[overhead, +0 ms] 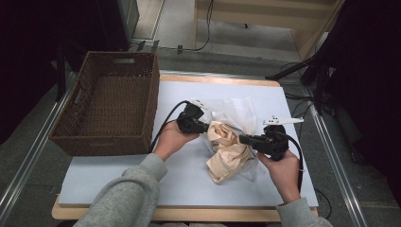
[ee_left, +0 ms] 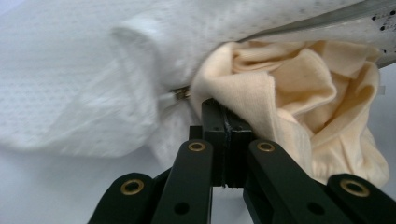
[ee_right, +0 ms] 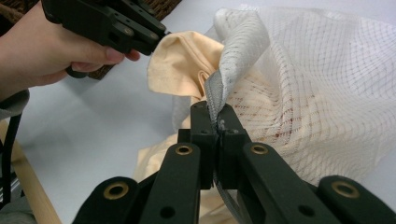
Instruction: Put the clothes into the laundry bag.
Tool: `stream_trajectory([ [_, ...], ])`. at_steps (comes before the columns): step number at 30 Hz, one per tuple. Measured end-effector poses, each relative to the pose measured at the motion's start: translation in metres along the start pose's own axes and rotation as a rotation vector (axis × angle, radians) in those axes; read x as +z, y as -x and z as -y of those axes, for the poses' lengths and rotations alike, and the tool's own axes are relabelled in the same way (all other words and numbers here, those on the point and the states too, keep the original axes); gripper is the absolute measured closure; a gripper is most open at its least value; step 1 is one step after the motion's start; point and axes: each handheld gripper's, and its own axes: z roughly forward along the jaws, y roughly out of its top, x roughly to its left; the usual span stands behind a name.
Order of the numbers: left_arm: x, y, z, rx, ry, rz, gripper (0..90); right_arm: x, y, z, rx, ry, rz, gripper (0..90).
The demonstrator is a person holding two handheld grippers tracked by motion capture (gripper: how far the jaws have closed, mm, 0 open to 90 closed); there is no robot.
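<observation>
Mid-mat, right of the wicker basket (overhead: 106, 101), I have the peach garment (overhead: 228, 149) half inside the mesh laundry bag (overhead: 236, 111). Left gripper (overhead: 202, 126): jaws pressed together, pinching a fold of the garment. Right gripper (overhead: 243, 139): jaws clamped on the bag's grey edge band (ee_right: 236, 56). Looks like mid-step of separating the two, in or out I can't say. Next move calls for opposing pulls, with both pinches held so nothing slips.
</observation>
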Motion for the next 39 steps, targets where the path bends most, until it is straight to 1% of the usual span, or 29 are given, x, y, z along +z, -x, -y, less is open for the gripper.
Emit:
stream_trajectory([
  [1, 0.004, 0.003, -0.002, 0.009, -0.002, 0.004, 90.0, 0.0, 0.0, 0.0, 0.002, -0.001, 0.0, 88.9],
  [2, 0.004, 0.003, -0.002, 0.009, -0.002, 0.004, 90.0, 0.0, 0.0, 0.0, 0.002, -0.001, 0.0, 88.9],
  [3, 0.011, 0.009, -0.004, 0.023, -0.009, 0.013, 90.0, 0.0, 0.0, 0.0, 0.002, 0.001, -0.001, 88.9],
  [4, 0.011, 0.009, -0.004, 0.023, -0.009, 0.013, 90.0, 0.0, 0.0, 0.0, 0.002, 0.001, -0.001, 88.9],
  [5, 0.017, 0.015, -0.006, 0.033, -0.012, 0.02, 90.0, -0.001, 0.0, 0.0, 0.003, 0.0, 0.0, 88.9],
  [6, 0.017, 0.015, -0.006, 0.033, -0.012, 0.02, 90.0, -0.001, 0.0, 0.0, 0.003, 0.0, 0.0, 88.9],
  [7, 0.021, 0.019, -0.008, 0.047, -0.018, 0.022, 90.0, -0.001, 0.001, 0.001, 0.006, 0.004, -0.002, 88.8],
  [9, 0.023, 0.02, -0.008, 0.046, -0.018, 0.022, 90.0, -0.001, 0.001, 0.001, 0.007, 0.006, -0.002, 88.8],
  [11, 0.029, 0.026, -0.01, 0.058, -0.026, 0.022, 90.0, -0.001, 0.001, 0.001, 0.007, 0.008, -0.003, 88.8],
  [12, 0.029, 0.026, -0.01, 0.058, -0.026, 0.022, 90.0, -0.001, 0.001, 0.001, 0.007, 0.011, -0.005, 88.8],
  [14, 0.033, 0.03, -0.011, 0.074, -0.033, 0.021, 90.0, -0.001, 0.0, 0.001, 0.009, 0.01, -0.003, 88.8],
  [15, 0.038, 0.034, -0.012, 0.09, -0.038, 0.023, 90.0, -0.001, 0.0, 0.0, 0.008, 0.01, -0.002, 88.8],
  [18, 0.044, 0.039, -0.013, 0.093, -0.039, 0.015, 90.0, 0.0, -0.001, 0.0, 0.005, 0.011, 0.002, 88.7],
  [19, 0.046, 0.039, -0.014, 0.106, -0.047, 0.004, 90.0, 0.0, -0.001, 0.0, 0.005, 0.012, 0.002, 88.8],
  [20, 0.049, 0.04, -0.014, 0.108, -0.052, -0.008, 90.0, 0.0, -0.001, 0.0, 0.004, 0.015, 0.001, 88.8],
  [21, 0.051, 0.041, -0.014, 0.104, -0.05, -0.017, 90.0, 0.0, -0.002, -0.001, -0.003, 0.016, 0.002, 88.8],
  [24, 0.055, 0.041, -0.015, 0.107, -0.05, -0.026, 90.0, -0.003, -0.004, -0.001, -0.006, 0.02, 0.0, 88.8],
  [26, 0.056, 0.037, -0.016, 0.085, -0.051, -0.033, 90.0, -0.008, -0.007, 0.0, -0.007, 0.028, 0.003, 88.8],
  [27, 0.056, 0.037, -0.016, 0.085, -0.051, -0.033, 90.0, -0.008, -0.007, 0.0, -0.007, 0.028, 0.003, 88.8],
  [28, 0.055, 0.035, -0.016, 0.08, -0.053, -0.035, 90.0, -0.014, -0.01, 0.0, -0.009, 0.045, 0.001, 88.8],
  [29, 0.053, 0.031, -0.016, 0.055, -0.053, -0.025, 90.0, -0.017, -0.012, 0.0, -0.014, 0.052, 0.0, 88.8],
  [30, 0.053, 0.031, -0.016, 0.055, -0.053, -0.025, 90.0, -0.017, -0.012, 0.0, -0.014, 0.052, 0.0, 88.8],
  [31, 0.049, 0.029, -0.016, 0.024, -0.047, -0.004, 90.0, -0.019, -0.015, 0.001, -0.024, 0.051, 0.002, 88.8],
  [32, 0.049, 0.029, -0.016, 0.024, -0.047, -0.004, 90.0, -0.019, -0.015, 0.001, -0.024, 0.051, 0.002, 88.8],
  [33, 0.044, 0.025, -0.015, -0.007, -0.035, 0.018, 90.0, -0.017, -0.014, 0.004, -0.032, 0.034, 0.007, 88.8],
  [34, 0.044, 0.025, -0.015, -0.007, -0.035, 0.018, 90.0, -0.017, -0.014, 0.004, -0.032, 0.034, 0.007, 88.8],
  [35, 0.038, 0.023, -0.014, -0.008, -0.035, 0.016, 90.0, -0.013, -0.012, 0.007, -0.029, 0.017, 0.015, 88.8],
  [38, 0.034, 0.023, -0.012, -0.002, -0.038, 0.011, 89.9, -0.011, -0.011, 0.007, -0.024, 0.013, 0.012, 88.8],
  [39, 0.028, 0.023, -0.01, -0.005, -0.043, 0.011, 89.7, -0.01, -0.01, 0.007, -0.025, 0.011, 0.012, 88.8],
])
